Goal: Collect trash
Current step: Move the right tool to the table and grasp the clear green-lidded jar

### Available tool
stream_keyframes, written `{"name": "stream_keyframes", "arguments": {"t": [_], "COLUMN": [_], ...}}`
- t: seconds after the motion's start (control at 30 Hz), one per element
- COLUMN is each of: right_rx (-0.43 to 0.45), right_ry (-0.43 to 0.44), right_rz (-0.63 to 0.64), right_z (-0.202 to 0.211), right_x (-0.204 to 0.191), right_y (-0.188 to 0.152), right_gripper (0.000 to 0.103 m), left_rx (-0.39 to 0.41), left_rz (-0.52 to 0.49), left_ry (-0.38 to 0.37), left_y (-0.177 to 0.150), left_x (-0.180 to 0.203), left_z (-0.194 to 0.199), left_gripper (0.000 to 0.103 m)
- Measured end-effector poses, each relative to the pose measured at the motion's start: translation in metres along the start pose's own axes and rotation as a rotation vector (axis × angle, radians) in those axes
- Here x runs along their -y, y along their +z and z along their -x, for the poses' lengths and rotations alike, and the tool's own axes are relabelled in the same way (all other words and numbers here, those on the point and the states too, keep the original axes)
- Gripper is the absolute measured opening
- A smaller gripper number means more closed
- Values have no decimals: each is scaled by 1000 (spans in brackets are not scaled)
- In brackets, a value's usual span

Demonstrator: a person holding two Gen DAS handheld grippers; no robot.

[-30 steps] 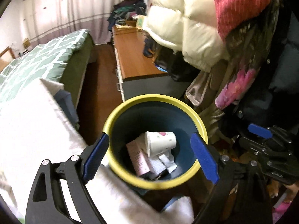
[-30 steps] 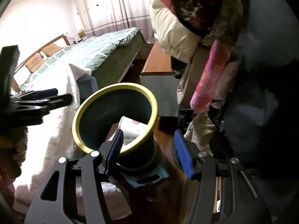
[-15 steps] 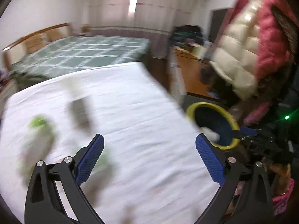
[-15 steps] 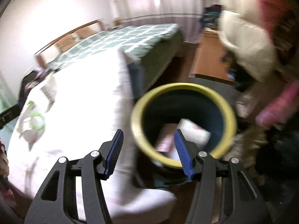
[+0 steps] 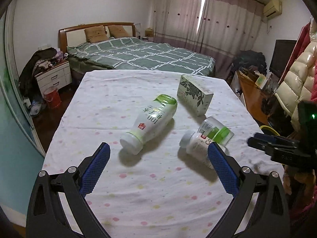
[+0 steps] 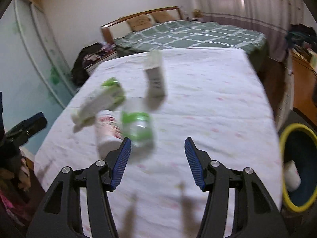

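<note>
I have swung both grippers away from the bin (image 6: 297,166) and back over the tabletop (image 5: 158,188); my left gripper (image 5: 157,171) and right gripper (image 6: 157,163) hang released and empty, so the last drop is done. The large bottle (image 5: 151,120), small bottle (image 5: 198,146), jar (image 5: 216,130) and box (image 5: 194,95) remain to collect.

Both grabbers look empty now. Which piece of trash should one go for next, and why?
Probably ease the left gripper forward onto the big bottle. Both grippers are open and empty; the right gripper also hovers over the cloth. The bottle lies on its side, apart from the box and the small bottles, straight ahead of the left one.
</note>
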State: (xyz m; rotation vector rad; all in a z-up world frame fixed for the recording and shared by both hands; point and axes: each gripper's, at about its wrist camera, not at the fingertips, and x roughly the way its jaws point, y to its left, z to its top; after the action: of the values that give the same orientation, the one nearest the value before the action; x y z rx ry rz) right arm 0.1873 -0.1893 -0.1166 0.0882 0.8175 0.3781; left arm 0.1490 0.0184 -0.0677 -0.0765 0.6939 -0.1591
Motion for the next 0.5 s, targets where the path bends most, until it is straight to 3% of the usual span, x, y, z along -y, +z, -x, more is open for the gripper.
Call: {"name": "stream_keyframes", "arguments": {"t": [0.2, 0.5], "right_rx": [-34, -113], "right_ry": [4, 21], "right_rz": [29, 11], "right_z": [-33, -74], "right_x": [-20, -17], "right_y": [18, 27], "right_gripper": [54, 54], "left_rx": [6, -1], "left_rz": [-17, -69], "left_ry": [-30, -81], "left_y": [-4, -11], "left_x": [5, 15], "left_z": [-3, -4], "left_gripper": [97, 97]}}
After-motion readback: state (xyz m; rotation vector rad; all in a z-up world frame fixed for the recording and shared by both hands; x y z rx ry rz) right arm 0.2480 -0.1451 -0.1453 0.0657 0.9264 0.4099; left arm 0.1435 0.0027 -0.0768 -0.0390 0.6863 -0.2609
